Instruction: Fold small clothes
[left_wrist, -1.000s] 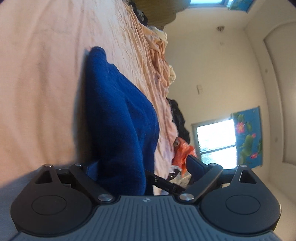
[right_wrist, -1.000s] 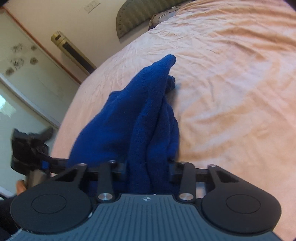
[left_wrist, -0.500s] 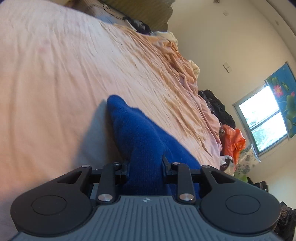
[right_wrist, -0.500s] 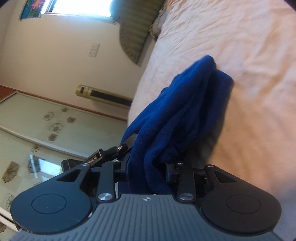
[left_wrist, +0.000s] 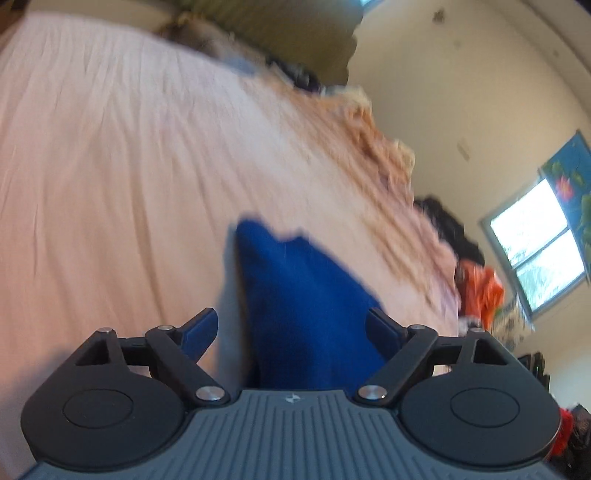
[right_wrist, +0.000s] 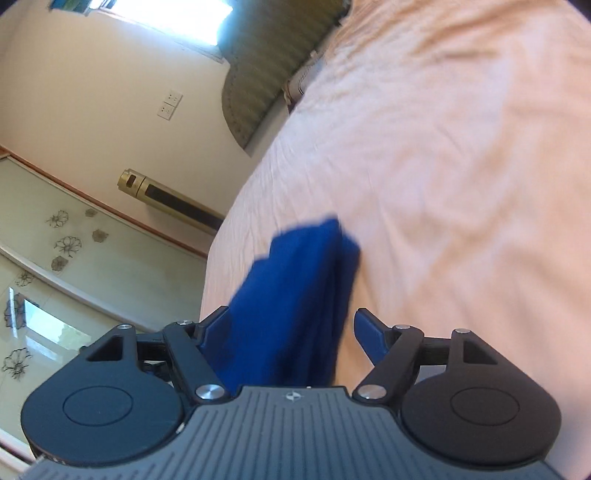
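Note:
A dark blue fleece garment (left_wrist: 295, 295) lies bunched on the peach bedsheet (left_wrist: 110, 166). In the left wrist view my left gripper (left_wrist: 291, 325) stands open, its blue-padded fingers (left_wrist: 201, 328) spread on either side of the cloth without pinching it. The right wrist view shows the same garment (right_wrist: 291, 295) rising between the spread fingers of my right gripper (right_wrist: 288, 328), which is open too. Both views are motion-blurred. The near part of the cloth is hidden behind each gripper body.
Rumpled orange and peach bedding (left_wrist: 384, 155) is piled along the bed's far side, with dark and orange clothes (left_wrist: 480, 288) beyond it. A green headboard (right_wrist: 266, 62) stands at the bed's head, a gold tower unit (right_wrist: 166, 195) by the wall.
Half a second ago both grippers were shut on the blue garment. Both have since opened and let it go, and the cloth has dropped lower on the sheet.

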